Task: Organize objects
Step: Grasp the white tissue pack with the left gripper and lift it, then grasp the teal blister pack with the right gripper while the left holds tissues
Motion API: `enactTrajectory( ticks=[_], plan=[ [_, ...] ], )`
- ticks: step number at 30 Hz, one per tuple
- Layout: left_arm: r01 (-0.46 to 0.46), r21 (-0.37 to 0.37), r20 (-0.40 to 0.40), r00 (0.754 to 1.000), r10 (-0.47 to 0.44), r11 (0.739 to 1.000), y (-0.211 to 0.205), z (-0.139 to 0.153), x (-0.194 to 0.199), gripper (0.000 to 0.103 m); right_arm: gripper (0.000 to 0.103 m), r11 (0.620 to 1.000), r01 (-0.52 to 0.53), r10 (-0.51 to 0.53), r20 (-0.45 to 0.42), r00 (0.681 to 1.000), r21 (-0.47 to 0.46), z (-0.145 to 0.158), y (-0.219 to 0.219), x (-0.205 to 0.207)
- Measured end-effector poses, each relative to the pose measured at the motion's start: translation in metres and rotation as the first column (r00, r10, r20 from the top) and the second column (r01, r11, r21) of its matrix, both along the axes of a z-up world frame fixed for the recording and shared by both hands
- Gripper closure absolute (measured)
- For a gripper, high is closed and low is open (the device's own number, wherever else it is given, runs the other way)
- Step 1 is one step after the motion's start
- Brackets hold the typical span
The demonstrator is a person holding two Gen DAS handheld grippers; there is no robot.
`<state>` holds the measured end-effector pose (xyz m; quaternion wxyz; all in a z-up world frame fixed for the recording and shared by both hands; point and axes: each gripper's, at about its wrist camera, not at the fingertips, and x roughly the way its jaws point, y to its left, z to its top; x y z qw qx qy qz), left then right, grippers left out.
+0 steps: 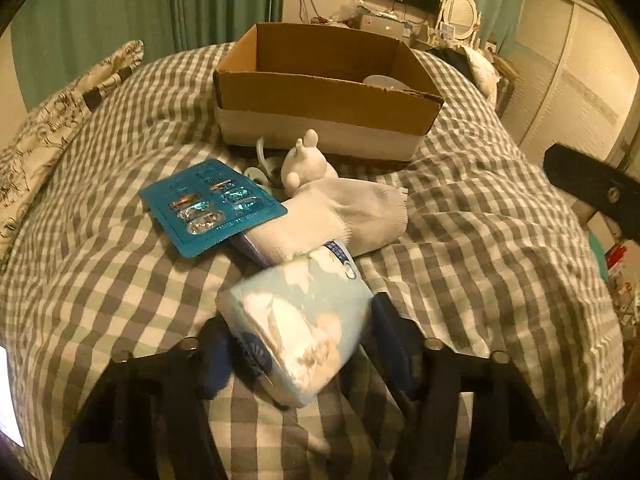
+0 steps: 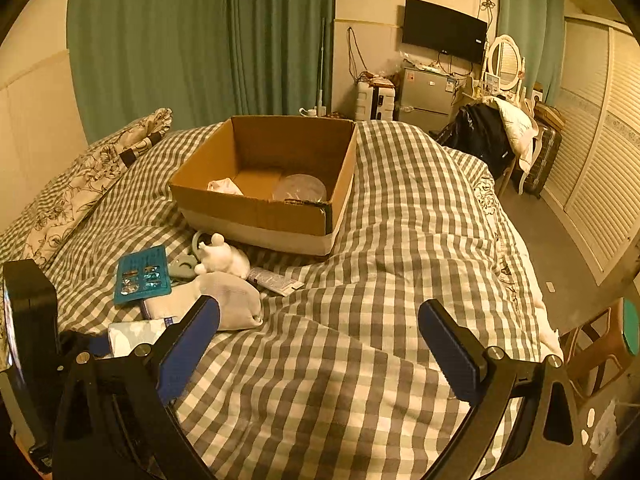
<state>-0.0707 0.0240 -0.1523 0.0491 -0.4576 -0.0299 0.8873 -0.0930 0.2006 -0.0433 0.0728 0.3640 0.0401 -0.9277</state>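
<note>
My left tongs (image 1: 298,344) grasp a pack of tissues (image 1: 300,328) above the checked blanket (image 1: 480,260); my right tongs (image 2: 320,332) hang released, the cardboard box (image 2: 264,208) ahead.

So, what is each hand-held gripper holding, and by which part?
Left gripper: tissue pack, gripped across its sides. Right gripper: open, nothing held.
</note>
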Motion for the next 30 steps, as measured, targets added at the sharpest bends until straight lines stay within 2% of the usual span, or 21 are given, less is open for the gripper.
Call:
enactTrajectory(
  ticks=[2, 3, 8, 9, 10, 13, 19, 24, 30],
  plan=[
    [0.002, 0.027, -0.006, 1.0, -0.002, 1.0, -0.004, 0.006, 0.003, 0.055, 0.003, 1.0, 0.0, 0.0, 0.006, 1.0, -0.001, -0.002, 0.0, 0.0],
    [0.002, 0.04, -0.015, 1.0, -0.002, 0.999, -0.006, 0.011, 0.004, 0.066, 0.003, 1.0, -0.001, 0.002, 0.006, 1.0, -0.002, -0.001, 0.0, 0.0],
    [-0.014, 0.076, -0.1, 0.995, 0.021, 0.997, -0.025, 0.047, 0.008, 0.07, 0.003, 1.0, -0.004, 0.004, 0.003, 1.0, 0.001, -0.001, -0.003, -0.002],
    [-0.019, 0.091, -0.116, 0.993, 0.029, 0.996, -0.032, 0.053, 0.008, 0.075, 0.003, 1.0, -0.007, 0.007, 0.004, 1.0, 0.001, -0.001, -0.005, -0.002],
    [-0.03, 0.097, -0.127, 0.991, 0.042, 0.995, -0.04, 0.059, 0.008, 0.076, 0.003, 1.0, -0.013, 0.013, 0.007, 1.0, 0.003, -0.002, -0.008, -0.004],
    [-0.084, 0.075, -0.159, 0.983, 0.095, 0.994, -0.064, 0.07, 0.003, 0.076, 0.003, 0.999, -0.037, 0.037, 0.013, 0.999, 0.016, -0.004, -0.02, -0.007],
    [-0.177, 0.086, -0.169, 0.967, 0.189, 0.98, -0.112, 0.069, -0.006, 0.077, 0.003, 0.988, -0.15, 0.149, 0.021, 0.989, 0.031, -0.008, -0.067, -0.019],
    [-0.228, 0.082, -0.161, 0.958, 0.239, 0.97, -0.141, 0.058, -0.009, 0.077, 0.003, 0.963, -0.269, 0.268, 0.046, 0.962, 0.019, -0.017, -0.117, -0.038],
    [-0.259, 0.083, -0.128, 0.955, 0.268, 0.962, -0.163, 0.04, -0.014, 0.077, 0.003, 0.931, -0.363, 0.363, 0.143, 0.921, -0.027, -0.046, -0.166, -0.062]
  ],
)
